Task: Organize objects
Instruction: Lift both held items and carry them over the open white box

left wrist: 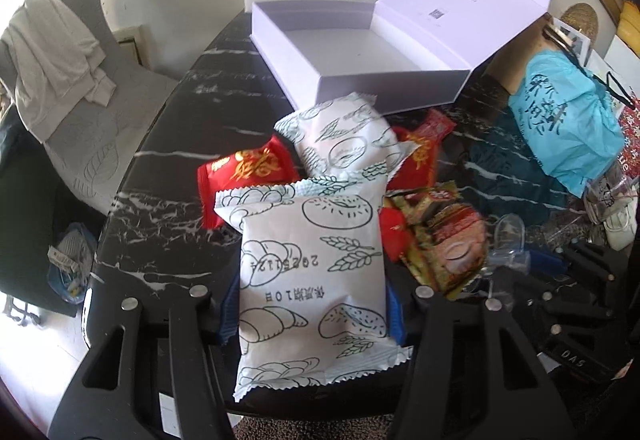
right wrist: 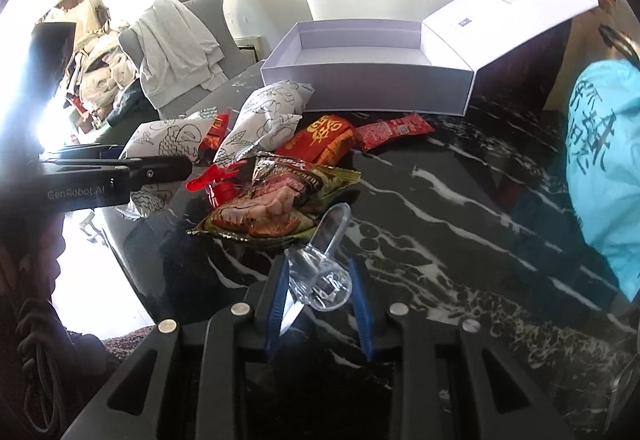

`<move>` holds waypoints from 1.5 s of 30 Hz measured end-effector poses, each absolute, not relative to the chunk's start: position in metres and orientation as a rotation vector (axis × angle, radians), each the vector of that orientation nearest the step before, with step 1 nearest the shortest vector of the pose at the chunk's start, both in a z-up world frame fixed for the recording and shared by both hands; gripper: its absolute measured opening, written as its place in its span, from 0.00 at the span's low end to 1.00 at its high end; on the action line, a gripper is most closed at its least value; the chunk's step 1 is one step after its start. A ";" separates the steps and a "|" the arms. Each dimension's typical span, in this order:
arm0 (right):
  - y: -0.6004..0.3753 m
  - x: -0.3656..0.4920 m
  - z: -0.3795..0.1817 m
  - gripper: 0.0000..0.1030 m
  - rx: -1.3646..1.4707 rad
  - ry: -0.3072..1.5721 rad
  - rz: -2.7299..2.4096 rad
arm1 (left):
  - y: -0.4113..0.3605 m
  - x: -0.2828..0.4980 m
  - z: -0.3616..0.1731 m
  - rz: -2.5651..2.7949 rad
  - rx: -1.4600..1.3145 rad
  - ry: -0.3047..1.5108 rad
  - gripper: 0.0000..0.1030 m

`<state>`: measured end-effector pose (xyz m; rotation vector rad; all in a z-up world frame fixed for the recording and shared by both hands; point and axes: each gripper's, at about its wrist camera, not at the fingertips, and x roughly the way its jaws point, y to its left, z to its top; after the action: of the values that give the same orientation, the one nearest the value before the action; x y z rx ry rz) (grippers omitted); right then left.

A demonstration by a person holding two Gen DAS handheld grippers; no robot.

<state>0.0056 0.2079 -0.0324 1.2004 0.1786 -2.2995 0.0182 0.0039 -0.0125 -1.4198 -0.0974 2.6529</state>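
Your left tool (left wrist: 310, 304) is clamped on a white bread packet (left wrist: 312, 280) printed with loaves and wheat ears, its blue pads pressed to both sides; the packet lies on the near edge of the table (left wrist: 160, 176), well in front of the open white box (left wrist: 360, 56). A second white packet (left wrist: 348, 138) lies closer to the box, one corner almost touching its front wall. Red packets (left wrist: 248, 172) sit on either side of that second packet, between the box and the one you hold. A green and red snack bag (right wrist: 272, 204) lies in front of the box too, beside the bread packets.

Your right tool (right wrist: 320, 300) has its blue pads apart around a clear plastic cup (right wrist: 320, 272) lying on its side; the left pad seems to touch it, the right stands clear. The cup lies nearer to you than the snack bag, far from the box. A turquoise bag (right wrist: 604, 176) stands right of the box.
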 end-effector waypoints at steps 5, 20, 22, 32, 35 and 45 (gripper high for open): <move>0.215 0.009 -0.031 0.30 1.198 0.151 -2.316 | 0.004 0.023 -0.008 2.662 -1.408 -0.095 0.52; 0.232 0.010 -0.003 0.29 1.112 0.132 -2.361 | 0.016 0.020 0.009 2.689 -1.360 -0.030 0.52; 0.234 0.008 0.004 0.29 1.086 0.153 -2.374 | 0.019 0.018 0.012 2.689 -1.347 -0.016 0.52; 0.234 -0.013 0.024 0.29 1.006 0.226 -2.396 | 0.038 0.002 0.032 2.700 -1.276 0.090 0.52; 0.231 -0.019 0.029 0.29 0.989 0.239 -2.392 | 0.040 -0.005 0.036 2.703 -1.266 0.111 0.52; 0.212 -0.049 0.047 0.29 0.922 0.297 -2.380 | 0.037 -0.034 0.051 2.706 -1.228 0.123 0.52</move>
<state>-0.0485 0.2116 0.0474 0.9223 0.2969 -2.3799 -0.0336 0.0368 0.0506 -1.2275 0.1229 2.7064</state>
